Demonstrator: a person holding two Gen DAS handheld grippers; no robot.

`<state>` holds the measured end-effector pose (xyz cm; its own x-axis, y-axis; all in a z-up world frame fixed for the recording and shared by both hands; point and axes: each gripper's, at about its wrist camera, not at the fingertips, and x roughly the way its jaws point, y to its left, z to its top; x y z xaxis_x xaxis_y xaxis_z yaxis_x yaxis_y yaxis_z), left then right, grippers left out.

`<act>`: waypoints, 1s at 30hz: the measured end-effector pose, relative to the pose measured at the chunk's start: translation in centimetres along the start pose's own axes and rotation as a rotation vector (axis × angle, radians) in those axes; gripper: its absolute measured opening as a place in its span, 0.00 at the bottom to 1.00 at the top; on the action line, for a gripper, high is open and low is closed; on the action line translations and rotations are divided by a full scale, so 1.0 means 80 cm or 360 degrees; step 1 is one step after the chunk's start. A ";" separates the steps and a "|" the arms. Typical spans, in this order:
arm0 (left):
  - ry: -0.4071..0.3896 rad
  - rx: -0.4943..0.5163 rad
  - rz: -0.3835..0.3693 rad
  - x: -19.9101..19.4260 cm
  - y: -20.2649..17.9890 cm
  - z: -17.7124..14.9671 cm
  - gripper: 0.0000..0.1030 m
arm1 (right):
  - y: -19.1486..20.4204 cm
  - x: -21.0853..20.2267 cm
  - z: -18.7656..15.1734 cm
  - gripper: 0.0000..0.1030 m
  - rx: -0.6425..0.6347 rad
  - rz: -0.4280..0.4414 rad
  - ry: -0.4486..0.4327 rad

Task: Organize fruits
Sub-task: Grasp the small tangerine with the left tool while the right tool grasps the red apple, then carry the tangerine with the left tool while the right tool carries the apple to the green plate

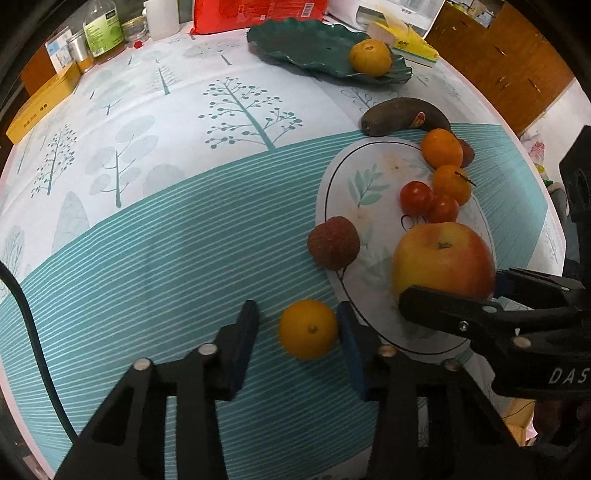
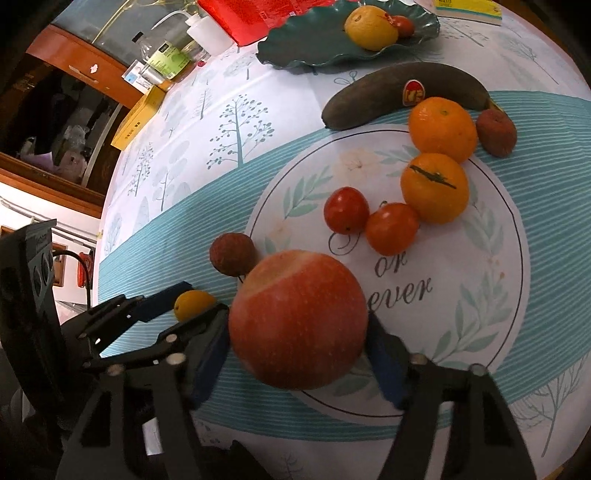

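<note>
Left gripper [image 1: 301, 334] is down around a small orange [image 1: 308, 329] on the cloth: one pad touches its side, the other has a gap, so not clamped yet as far as I can tell. Right beside it the right gripper [image 2: 297, 350] has both pads snug against the big apple [image 2: 297, 319], which sits at the near edge of the round mat [image 2: 491, 332].

Progress-wise, looks early to me. The green plate [image 2: 295, 48] at the back only holds a yellow citrus [image 2: 371, 27] and something small and red behind it. Still out on the mat or cloth: a lychee [image 2: 232, 254], two tomatoes [image 2: 346, 209], two oranges [image 2: 435, 187], a dark banana [image 2: 402, 92] and another lychee at the far right. So most of the sorting is left.
</note>
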<state>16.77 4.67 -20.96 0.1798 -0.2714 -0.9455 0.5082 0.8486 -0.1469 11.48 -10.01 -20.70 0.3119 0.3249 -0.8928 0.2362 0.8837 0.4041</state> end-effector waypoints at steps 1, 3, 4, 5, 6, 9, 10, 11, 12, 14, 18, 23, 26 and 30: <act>-0.0002 0.0002 -0.0010 0.000 -0.001 0.000 0.33 | 0.000 0.000 0.000 0.65 -0.0007 0.0000 0.0000; -0.0005 0.0004 -0.0022 -0.002 0.000 -0.002 0.29 | 0.001 0.000 0.000 0.65 -0.0019 -0.0004 0.0000; -0.0005 0.0012 -0.0026 -0.002 -0.001 -0.002 0.28 | 0.001 0.000 0.000 0.65 -0.0018 -0.0004 0.0000; -0.0004 0.0023 -0.0017 -0.002 -0.002 -0.001 0.28 | 0.000 -0.001 0.000 0.64 -0.0017 -0.0005 0.0001; -0.0004 0.0031 -0.0010 -0.002 -0.004 -0.001 0.28 | 0.000 -0.001 -0.001 0.64 -0.0015 -0.0005 0.0001; 0.0002 0.0029 -0.0005 -0.004 -0.002 -0.001 0.27 | 0.000 -0.002 -0.003 0.64 -0.0012 -0.0009 0.0004; 0.0002 0.0026 -0.0002 -0.005 -0.002 -0.002 0.27 | 0.000 -0.002 -0.005 0.64 -0.0009 -0.0013 0.0005; 0.0000 0.0025 0.0000 -0.005 -0.003 -0.001 0.27 | 0.000 -0.003 -0.006 0.64 -0.0005 -0.0020 0.0008; -0.0005 0.0026 0.0002 -0.007 -0.004 -0.001 0.27 | 0.000 -0.004 -0.008 0.64 0.0003 -0.0025 0.0010; -0.0021 0.0031 0.0002 -0.012 -0.006 -0.003 0.27 | -0.002 -0.005 -0.012 0.64 0.0022 -0.0027 0.0017; -0.0039 0.0043 0.0023 -0.025 -0.007 -0.013 0.27 | -0.009 -0.010 -0.023 0.64 0.0085 -0.0039 0.0024; -0.0007 0.0047 0.0065 -0.035 -0.010 -0.027 0.27 | -0.022 -0.023 -0.041 0.64 0.0179 -0.0062 0.0007; -0.0021 0.0030 0.0065 -0.048 -0.011 -0.034 0.27 | -0.032 -0.034 -0.055 0.64 0.0230 -0.0085 -0.0014; -0.0045 0.0026 0.0088 -0.068 -0.014 -0.038 0.27 | -0.049 -0.050 -0.073 0.64 0.0291 -0.0125 -0.0034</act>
<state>12.65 6.58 -16.54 0.2315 -0.2368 -0.9436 0.5105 0.8552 -0.0894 3.95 -12.79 -19.83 0.3047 0.2486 -0.9194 0.4233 0.8294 0.3645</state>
